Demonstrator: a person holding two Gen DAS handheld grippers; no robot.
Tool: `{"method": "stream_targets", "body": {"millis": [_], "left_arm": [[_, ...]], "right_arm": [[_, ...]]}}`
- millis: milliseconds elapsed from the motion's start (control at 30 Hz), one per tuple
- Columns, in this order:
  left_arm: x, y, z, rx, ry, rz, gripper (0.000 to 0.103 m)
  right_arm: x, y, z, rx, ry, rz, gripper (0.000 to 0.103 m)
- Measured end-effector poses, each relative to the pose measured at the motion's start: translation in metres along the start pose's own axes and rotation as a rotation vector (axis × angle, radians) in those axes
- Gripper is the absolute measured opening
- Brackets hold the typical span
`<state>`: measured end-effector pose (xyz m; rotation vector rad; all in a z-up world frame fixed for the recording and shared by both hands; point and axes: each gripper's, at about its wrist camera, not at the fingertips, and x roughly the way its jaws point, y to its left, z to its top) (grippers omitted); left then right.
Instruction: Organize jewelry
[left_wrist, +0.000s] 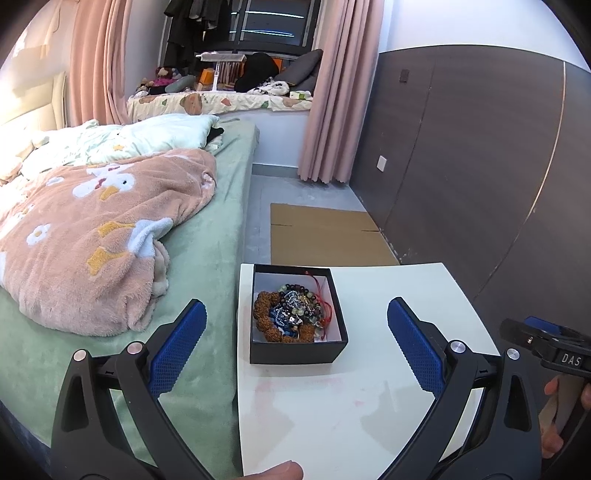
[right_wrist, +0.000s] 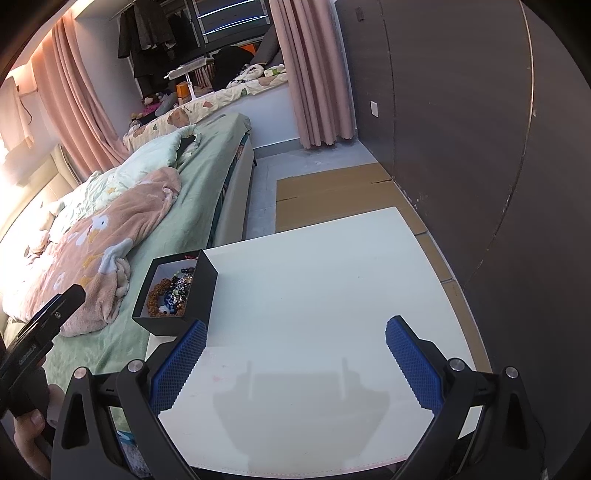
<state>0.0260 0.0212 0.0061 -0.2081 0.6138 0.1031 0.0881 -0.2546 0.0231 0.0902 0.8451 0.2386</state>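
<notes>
We see an open box (left_wrist: 298, 343) on the table's (left_wrist: 332, 406) far left corner, jewelry (left_wrist: 291, 314) heaped inside | bed (left_wrist: 207, 277) just left of the table, blanket (left_wrist: 92, 236) on it | flattened cardboard (left_wrist: 325, 236) on the floor beyond the table | wall panel (left_wrist: 461, 166) to our right | curtains (left_wrist: 325, 92) behind.
</notes>
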Motion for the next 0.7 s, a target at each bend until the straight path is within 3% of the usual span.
{"method": "stream_targets", "body": {"millis": [400,700], "left_arm": [[0.001,-0.008,0.0,0.048,-0.022,-0.007,0.098],[0.012,-0.002,-0.004,0.012,0.026,-0.008,0.098]], "right_arm": [[0.002,-0.001,0.004,0.006,0.0,-0.015,0.095],[0.006,0.004,0.001,-0.005,0.006,-0.018,0.095]]}}
